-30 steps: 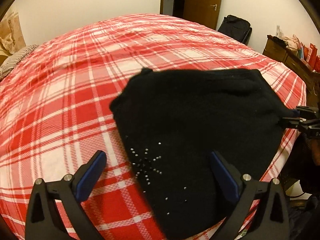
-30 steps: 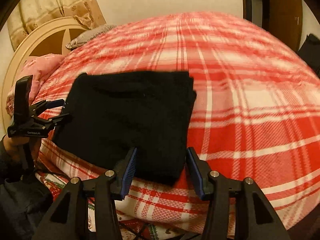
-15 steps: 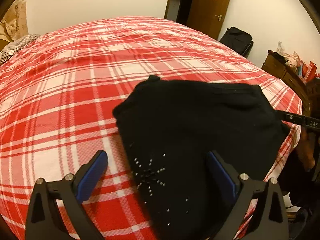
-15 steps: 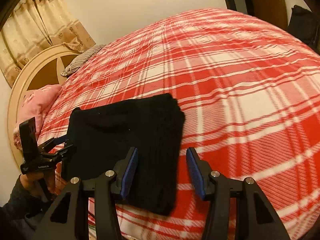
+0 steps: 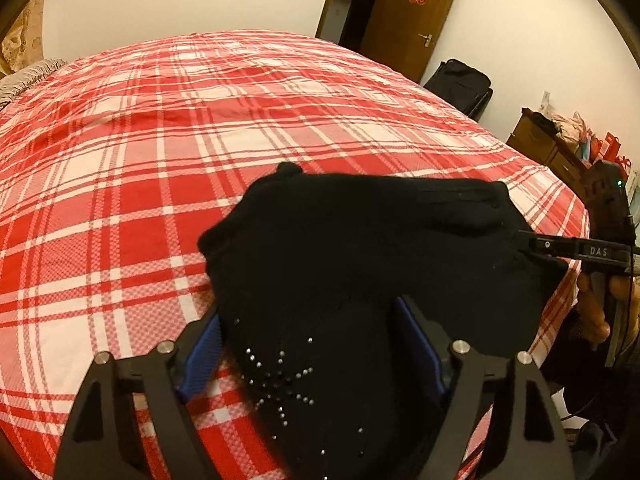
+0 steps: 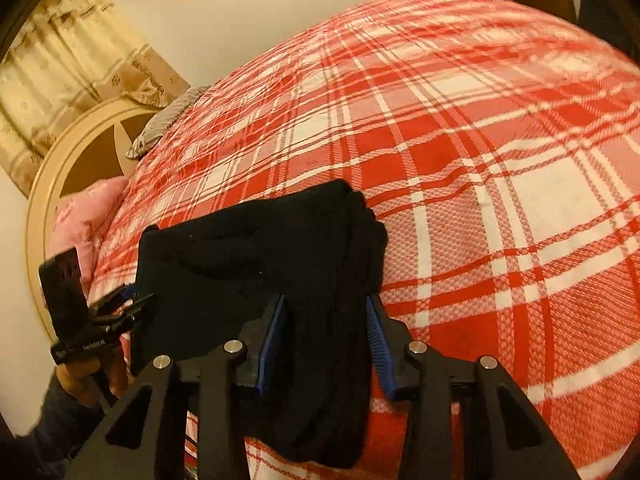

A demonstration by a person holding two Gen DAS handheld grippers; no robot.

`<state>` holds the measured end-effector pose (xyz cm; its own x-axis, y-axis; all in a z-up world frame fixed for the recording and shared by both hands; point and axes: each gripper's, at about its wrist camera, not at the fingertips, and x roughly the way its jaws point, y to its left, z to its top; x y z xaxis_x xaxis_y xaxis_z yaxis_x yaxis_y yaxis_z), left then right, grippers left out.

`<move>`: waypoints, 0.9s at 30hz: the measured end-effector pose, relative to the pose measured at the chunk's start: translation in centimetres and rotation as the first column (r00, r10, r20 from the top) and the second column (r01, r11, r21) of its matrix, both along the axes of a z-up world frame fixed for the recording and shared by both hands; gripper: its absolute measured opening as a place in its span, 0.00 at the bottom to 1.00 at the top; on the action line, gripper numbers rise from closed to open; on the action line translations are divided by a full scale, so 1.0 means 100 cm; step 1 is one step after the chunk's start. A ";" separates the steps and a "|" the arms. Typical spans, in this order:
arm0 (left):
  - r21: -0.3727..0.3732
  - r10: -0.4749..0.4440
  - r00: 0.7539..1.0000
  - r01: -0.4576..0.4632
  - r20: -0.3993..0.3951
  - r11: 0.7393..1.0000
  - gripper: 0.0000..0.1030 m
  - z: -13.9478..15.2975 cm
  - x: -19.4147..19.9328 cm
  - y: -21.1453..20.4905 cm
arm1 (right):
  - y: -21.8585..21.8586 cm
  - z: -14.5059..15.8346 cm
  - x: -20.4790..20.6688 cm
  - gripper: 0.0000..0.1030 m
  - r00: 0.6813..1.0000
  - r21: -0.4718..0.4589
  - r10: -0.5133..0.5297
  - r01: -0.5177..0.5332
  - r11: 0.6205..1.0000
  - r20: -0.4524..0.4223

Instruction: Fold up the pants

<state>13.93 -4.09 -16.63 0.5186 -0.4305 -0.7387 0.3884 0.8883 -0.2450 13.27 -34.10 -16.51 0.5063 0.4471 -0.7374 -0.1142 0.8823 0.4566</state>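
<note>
Folded black pants (image 5: 360, 248) lie near the front edge of a red plaid bed (image 5: 160, 140). My left gripper (image 5: 310, 340) straddles their near corner, the one with small silver studs. Its jaws are closing, and the fabric lies between the blue pads (image 5: 204, 344) without being pinched. In the right wrist view my right gripper (image 6: 326, 340) straddles the thick folded edge of the pants (image 6: 240, 256); its jaws are closing too, with fabric filling most of the gap. Each gripper shows in the other view: the right gripper (image 5: 524, 236) at the pants' right edge, the left gripper (image 6: 128, 300) at their left.
A person's hand (image 5: 596, 304) holds the right gripper past the bed's edge. A brown door (image 5: 404, 12), a black bag (image 5: 460, 84) and a cluttered dresser (image 5: 540, 144) stand beyond the bed. A round headboard (image 6: 52, 184) and a pink pillow (image 6: 80, 216) sit at its head.
Both pairs of jaws have narrowed around the pants. The right gripper has slid in over the folded edge and rolled. The left gripper has turned a little, staying over the studded corner.
</note>
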 end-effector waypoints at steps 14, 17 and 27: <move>-0.010 -0.013 1.000 0.013 0.007 1.000 0.82 -0.001 -0.002 0.003 | -0.011 -0.001 -0.002 0.39 0.999 0.050 -0.033 0.033 0.998 0.004; -0.004 -0.009 1.000 0.009 0.009 1.000 0.82 -0.001 -0.002 0.002 | -0.010 -0.003 0.000 0.39 1.000 0.048 -0.027 0.026 0.998 0.010; -0.004 -0.007 1.000 0.007 0.011 1.000 0.82 -0.002 -0.002 0.000 | -0.019 -0.001 0.001 0.39 0.998 0.064 -0.053 0.051 0.997 0.026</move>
